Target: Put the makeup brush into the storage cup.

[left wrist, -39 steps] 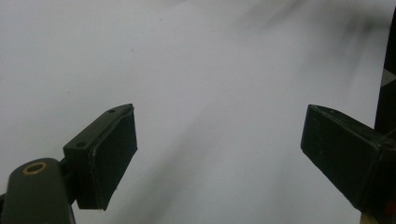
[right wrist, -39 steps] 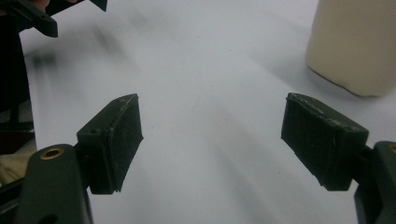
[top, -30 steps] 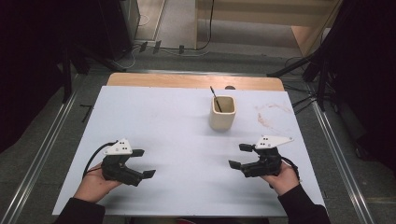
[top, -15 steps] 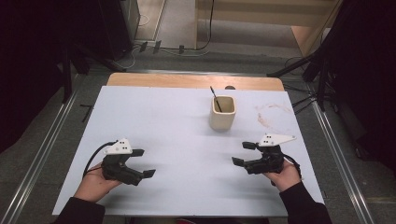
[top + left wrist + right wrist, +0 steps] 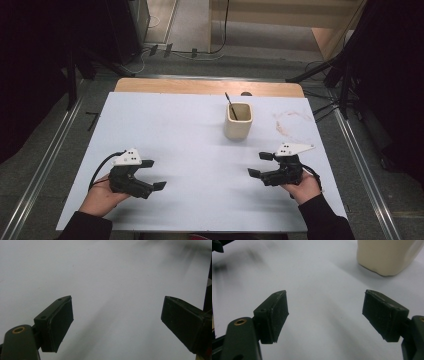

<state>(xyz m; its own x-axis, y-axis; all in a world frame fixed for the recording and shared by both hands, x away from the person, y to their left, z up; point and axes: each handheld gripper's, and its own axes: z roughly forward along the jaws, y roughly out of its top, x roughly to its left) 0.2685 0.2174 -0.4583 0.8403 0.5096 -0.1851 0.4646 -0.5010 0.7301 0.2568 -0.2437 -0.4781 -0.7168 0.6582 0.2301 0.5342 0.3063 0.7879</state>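
L gripper (image 5: 154,175) sits near the front-left corner of the desk (image 5: 170,125), held in the person's L hand (image 5: 102,197), jaws pointing toward the desk's middle. Jaws wide apart, nothing btwn them; the left gripper view has just bare white desk top btwn the two black pads (image 5: 61,323). A black cable loops from its rear toward the front edge.

Mid-desk, closer to the back edge and a bit right of centre: a cream cup (image 5: 237,121), upright, w/ a thin dark stick (image 5: 230,105) standing in it, leaning toward the back-left. Cup is well apart from both grippers, nearer the R one. In the right gripper view the cup's base (image 5: 387,256) shows at upper right, beyond the jaws, not btwn them.

Faint reddish-brown smears (image 5: 290,122) mark the desk top near the back-right corner, just right of the cup.

R gripper (image 5: 259,165) is near the front-right corner, in the R hand (image 5: 302,186), jaws pointing left toward mid-desk. Jaws spread wide, empty, only white surface btwn the pads (image 5: 275,315).
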